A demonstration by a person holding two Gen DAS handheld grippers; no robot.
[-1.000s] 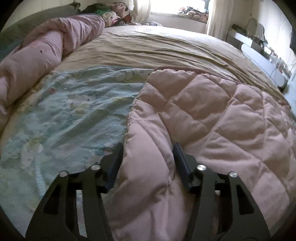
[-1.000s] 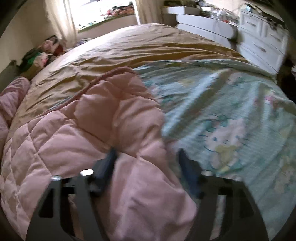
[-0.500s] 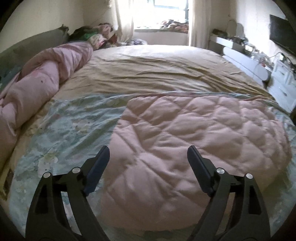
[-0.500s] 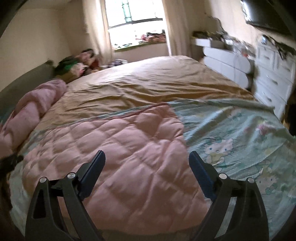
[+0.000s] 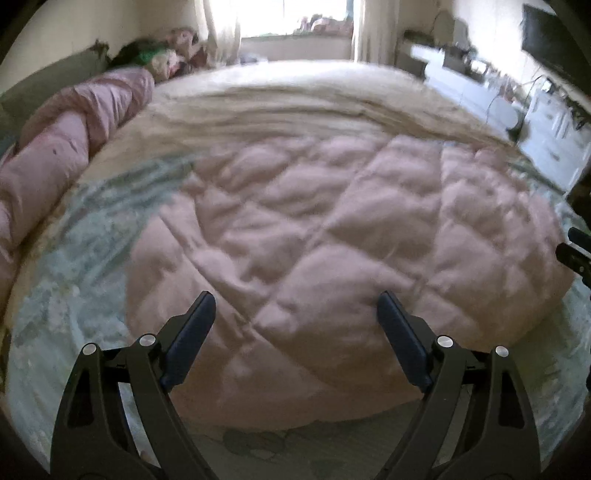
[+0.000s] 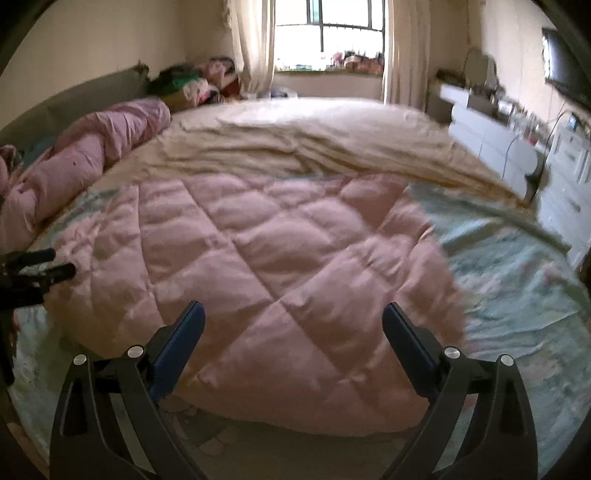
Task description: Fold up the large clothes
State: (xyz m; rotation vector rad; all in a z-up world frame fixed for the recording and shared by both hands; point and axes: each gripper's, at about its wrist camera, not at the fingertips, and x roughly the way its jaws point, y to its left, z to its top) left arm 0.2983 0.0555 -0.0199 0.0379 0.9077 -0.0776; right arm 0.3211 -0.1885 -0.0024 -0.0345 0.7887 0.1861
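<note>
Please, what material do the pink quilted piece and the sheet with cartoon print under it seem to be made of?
Pink quilted piece: probably padded fabric with a smooth, slightly shiny shell; the diamond stitching puffs up and catches light. Cartoon-print sheet: looks like thin matte woven cloth, perhaps cotton; it lies flat with fine wrinkles. Neither can be confirmed by sight.

Bed (image 6: 332,122): one.
Pink quilted garment (image 6: 280,266), folded, at centre: one.
Rolled pink duvet (image 6: 85,155), at ten o'clock: one.
Tan cover (image 6: 303,144), at twelve o'clock: one.
Pale cartoon-print sheet (image 6: 517,295), at three o'clock: one.
Claws: two, left claw (image 5: 295,325) and right claw (image 6: 293,332), each with two fingers.
Window (image 6: 328,33), at twelve o'clock: one.
</note>
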